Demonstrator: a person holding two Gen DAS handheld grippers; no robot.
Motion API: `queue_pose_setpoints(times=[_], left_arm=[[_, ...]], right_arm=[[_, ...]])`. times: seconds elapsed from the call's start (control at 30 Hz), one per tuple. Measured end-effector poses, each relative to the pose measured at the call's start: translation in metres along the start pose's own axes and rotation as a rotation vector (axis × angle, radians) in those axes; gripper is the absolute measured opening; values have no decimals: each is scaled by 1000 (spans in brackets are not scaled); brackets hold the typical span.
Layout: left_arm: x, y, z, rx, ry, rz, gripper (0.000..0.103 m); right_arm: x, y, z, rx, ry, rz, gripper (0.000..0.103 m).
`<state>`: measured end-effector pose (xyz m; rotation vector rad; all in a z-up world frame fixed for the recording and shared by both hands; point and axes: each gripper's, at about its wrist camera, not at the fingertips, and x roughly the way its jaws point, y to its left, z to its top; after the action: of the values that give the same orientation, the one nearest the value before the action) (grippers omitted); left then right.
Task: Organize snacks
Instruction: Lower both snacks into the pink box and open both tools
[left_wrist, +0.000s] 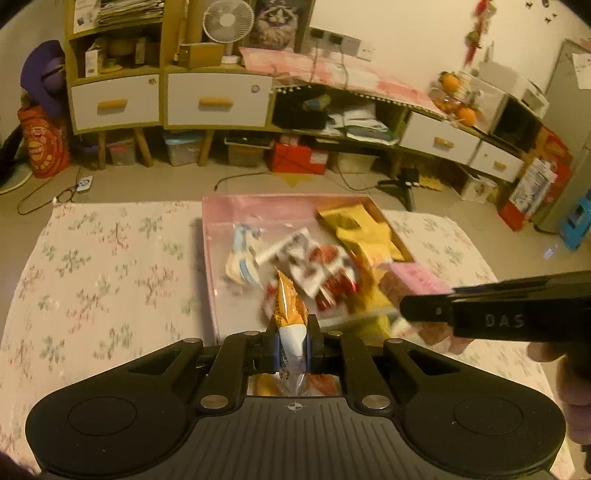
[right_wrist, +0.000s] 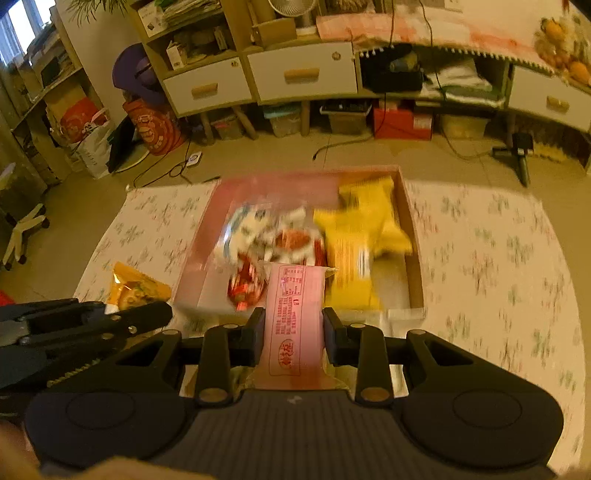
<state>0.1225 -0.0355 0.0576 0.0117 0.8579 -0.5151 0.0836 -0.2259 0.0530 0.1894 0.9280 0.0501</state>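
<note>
My left gripper (left_wrist: 291, 341) is shut on an orange and white snack packet (left_wrist: 290, 317), held just before the near edge of a pink cardboard box (left_wrist: 236, 206). My right gripper (right_wrist: 293, 332) is shut on a pink snack packet (right_wrist: 295, 317), also at the box's near edge (right_wrist: 415, 266). In the box lie yellow packets (left_wrist: 365, 232) (right_wrist: 362, 236), red and white packets (left_wrist: 321, 266) (right_wrist: 291, 243) and a blue and white packet (left_wrist: 242, 258). The right gripper shows in the left wrist view (left_wrist: 410, 308); the left gripper (right_wrist: 162, 314) and its orange packet (right_wrist: 136, 288) show in the right wrist view.
The box sits on a floral cloth (left_wrist: 103, 266) on the floor. Behind stand a shelf unit with white drawers (left_wrist: 218, 99), storage bins (left_wrist: 181, 147), a red box (left_wrist: 299, 157), cables (left_wrist: 236, 177) and a small tripod (left_wrist: 402, 184).
</note>
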Motion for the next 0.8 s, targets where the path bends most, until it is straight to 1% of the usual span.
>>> queue_pose_setpoints(times=[0.13,0.27,0.4,0.57,0.8], left_arm=[[24,6,13,19,-15,25,10],[47,15,22,14,-12,25,10],[61,21,25,27,-9,16,10],[74,18,26,63,-4,8,10],[88,17,25,70,10,-10,11]], right_arm=[[16,-2,23,-38,-16,-31,29],[34,-6,41,-61,-29,-72,29],[51,-11,56,-52,-40,-75,29],[68,-12,65,-53,-33,-80,29],[81,-9,66,-67,-16,-84,29]])
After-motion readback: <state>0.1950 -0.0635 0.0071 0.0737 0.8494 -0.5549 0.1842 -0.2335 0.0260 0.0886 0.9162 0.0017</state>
